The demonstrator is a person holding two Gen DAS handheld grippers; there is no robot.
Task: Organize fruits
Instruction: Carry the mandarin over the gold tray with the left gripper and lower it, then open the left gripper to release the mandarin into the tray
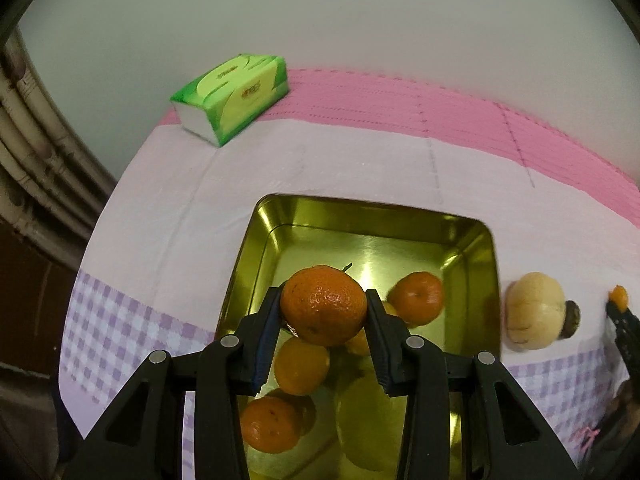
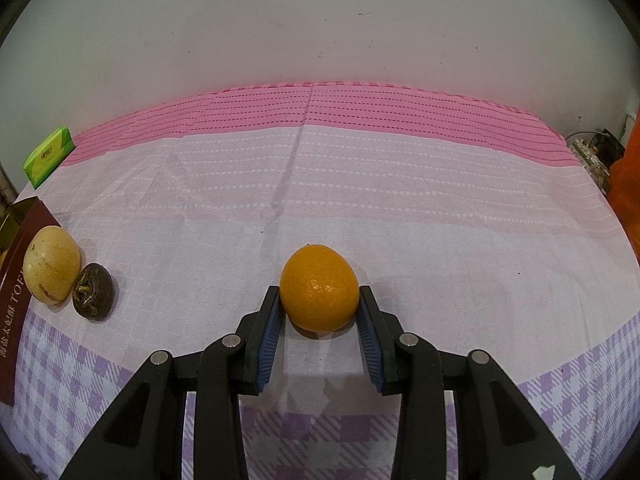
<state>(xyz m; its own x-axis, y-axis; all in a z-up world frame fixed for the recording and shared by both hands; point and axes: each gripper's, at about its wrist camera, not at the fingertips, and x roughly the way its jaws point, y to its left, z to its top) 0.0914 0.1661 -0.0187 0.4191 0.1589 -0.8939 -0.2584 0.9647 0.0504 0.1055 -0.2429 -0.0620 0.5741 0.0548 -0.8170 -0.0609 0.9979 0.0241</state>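
Note:
My left gripper is shut on a tangerine and holds it above a gold metal tin. Several more tangerines and a yellow fruit lie in the tin. My right gripper is shut on an orange that rests on the tablecloth; both pads touch its sides. A pale yellow fruit and a dark brown fruit lie on the cloth at the left, beside the tin's outer wall. They also show right of the tin in the left wrist view.
A green tissue pack lies at the table's far left corner; it also shows in the right wrist view. A pink and lilac checked cloth covers the table against a white wall. Cables and an orange object sit at the far right.

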